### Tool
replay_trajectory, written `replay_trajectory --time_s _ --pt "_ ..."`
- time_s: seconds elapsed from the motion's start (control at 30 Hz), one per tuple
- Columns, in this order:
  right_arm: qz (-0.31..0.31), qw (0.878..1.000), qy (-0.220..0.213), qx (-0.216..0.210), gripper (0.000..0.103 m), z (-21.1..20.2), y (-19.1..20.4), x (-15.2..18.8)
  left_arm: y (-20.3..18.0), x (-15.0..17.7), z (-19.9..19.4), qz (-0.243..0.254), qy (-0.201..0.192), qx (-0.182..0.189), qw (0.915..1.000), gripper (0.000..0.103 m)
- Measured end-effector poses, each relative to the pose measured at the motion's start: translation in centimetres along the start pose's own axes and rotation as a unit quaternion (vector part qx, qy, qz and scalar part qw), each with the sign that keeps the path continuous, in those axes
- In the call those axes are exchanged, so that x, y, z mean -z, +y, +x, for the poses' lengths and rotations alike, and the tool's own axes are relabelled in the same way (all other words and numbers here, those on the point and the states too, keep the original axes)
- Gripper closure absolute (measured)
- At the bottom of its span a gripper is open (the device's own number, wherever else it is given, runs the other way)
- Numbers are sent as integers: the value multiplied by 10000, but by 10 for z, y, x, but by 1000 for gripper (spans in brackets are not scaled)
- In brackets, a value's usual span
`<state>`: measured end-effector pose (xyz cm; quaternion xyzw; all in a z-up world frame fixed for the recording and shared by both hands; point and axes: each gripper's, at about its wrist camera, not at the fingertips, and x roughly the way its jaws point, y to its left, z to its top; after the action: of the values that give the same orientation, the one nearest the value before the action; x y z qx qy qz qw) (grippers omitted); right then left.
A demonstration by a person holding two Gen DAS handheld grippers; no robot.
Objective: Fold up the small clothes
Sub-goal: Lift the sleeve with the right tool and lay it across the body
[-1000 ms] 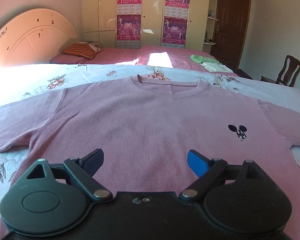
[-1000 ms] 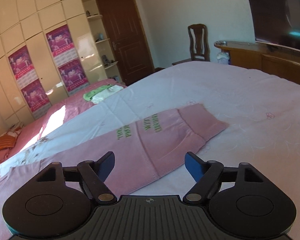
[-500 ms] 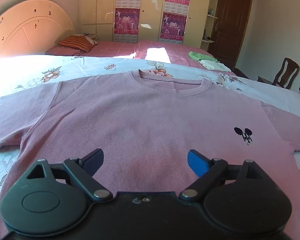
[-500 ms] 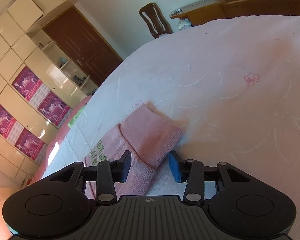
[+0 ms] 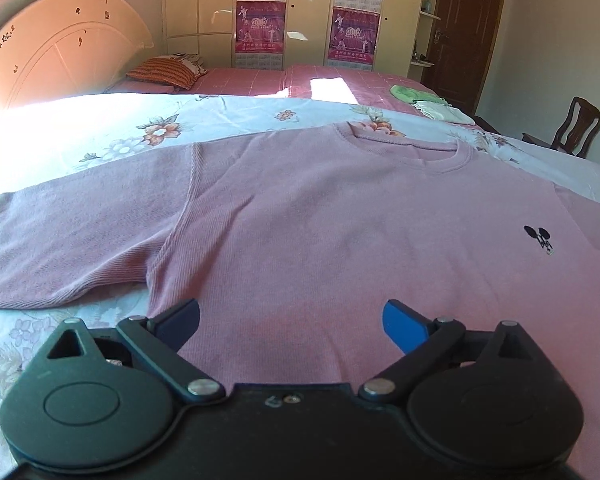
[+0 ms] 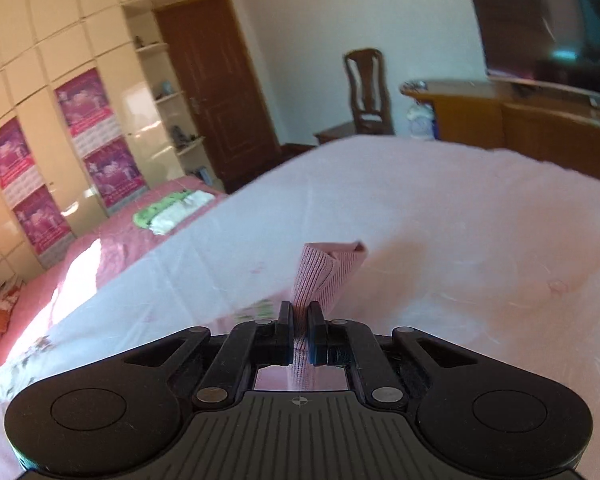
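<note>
We found the pink sweater (image 5: pixel 340 240) lying flat, front up, on the floral bedsheet (image 5: pixel 140 128), its neckline toward the far side of the bed and one sleeve (image 5: pixel 80 232) stretched out to the left of the left wrist view. A small dark embroidered emblem (image 5: pixel 540 236) sat on the chest, toward the right edge of that view.

Our left gripper (image 5: pixel 292 320) hung over the lower part of the sweater's body with its jaws spread wide and opening further, the fabric below them rather than between them (neither pad pressed on anything that we could see).

Our right gripper (image 6: pixel 299 336) had its jaws closing on the ribbed cuff (image 6: pixel 324 272) of the other sleeve, the knit squeezed between the pads and its free end standing up, folded over, above the white bedsheet (image 6: pixel 460 240).

Behind the sweater we saw a second bed with a pink cover (image 5: pixel 300 80), a striped pillow (image 5: pixel 160 74), and a small green and white pile of cloth (image 5: pixel 428 100).
</note>
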<state>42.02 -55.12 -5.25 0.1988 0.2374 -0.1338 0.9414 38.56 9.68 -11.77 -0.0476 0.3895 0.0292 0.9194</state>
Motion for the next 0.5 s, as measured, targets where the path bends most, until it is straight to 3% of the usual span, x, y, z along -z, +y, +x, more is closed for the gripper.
replay_trajectory --time_s 0.1,0.2,0.3,0.5 --pt "-556 9969 -89 -549 97 -18 66 23 18 -2 2 -247 26 281 9993 13" --pt "-840 9916 24 -985 97 -33 125 59 33 -3 1 -478 -1 330 9983 18" --pt "-1127 9838 191 -1380 97 -42 181 100 49 -2 -3 -423 -60 187 9989 19" --pt "-1959 9567 621 -2063 97 -38 285 186 83 0 -15 -462 -105 320 9984 13"
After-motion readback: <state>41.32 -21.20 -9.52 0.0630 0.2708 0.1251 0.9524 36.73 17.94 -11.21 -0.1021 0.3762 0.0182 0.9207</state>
